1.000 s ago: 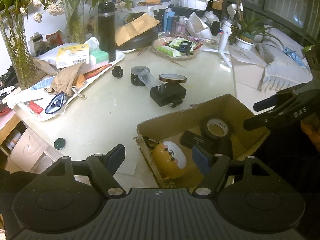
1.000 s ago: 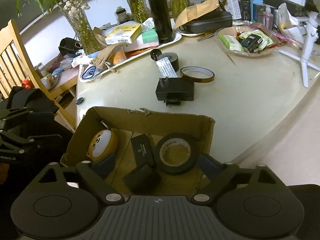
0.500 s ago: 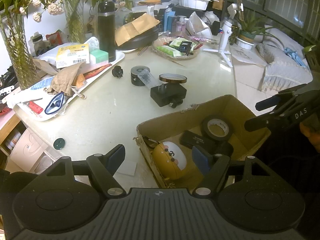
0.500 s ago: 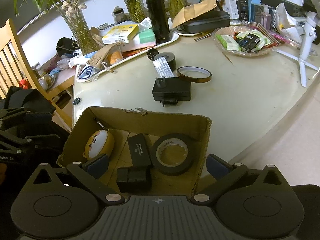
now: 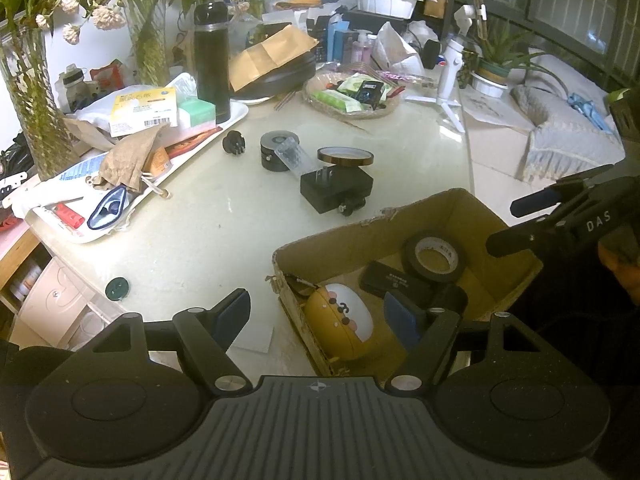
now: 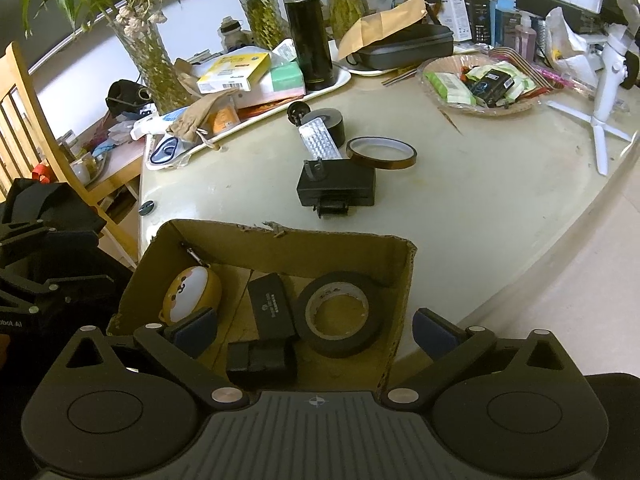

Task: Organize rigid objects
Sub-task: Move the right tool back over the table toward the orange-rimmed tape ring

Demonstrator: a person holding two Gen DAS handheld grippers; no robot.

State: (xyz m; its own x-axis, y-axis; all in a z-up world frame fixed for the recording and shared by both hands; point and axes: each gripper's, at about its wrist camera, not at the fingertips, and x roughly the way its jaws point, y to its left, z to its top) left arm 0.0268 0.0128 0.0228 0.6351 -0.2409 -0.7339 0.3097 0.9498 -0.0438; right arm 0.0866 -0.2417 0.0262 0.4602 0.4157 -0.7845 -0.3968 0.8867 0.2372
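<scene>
This is a lived-in home. Vases of greenery (image 6: 148,52), a wooden chair (image 6: 24,120) and a cushion (image 5: 560,140) surround the cluttered bench (image 6: 460,208).

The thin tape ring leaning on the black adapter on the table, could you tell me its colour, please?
Amber-brown and translucent; the tape ring shows best in the right wrist view.

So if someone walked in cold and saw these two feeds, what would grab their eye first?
Probably the torn cardboard box at the table's near edge, holding a yellow cartoon-faced case at its left and a black tape roll at its right. Beyond it on the bare tabletop sits a black plug adapter, with an amber tape ring leaning on its far edge. The open right claw hangs over the box.
</scene>
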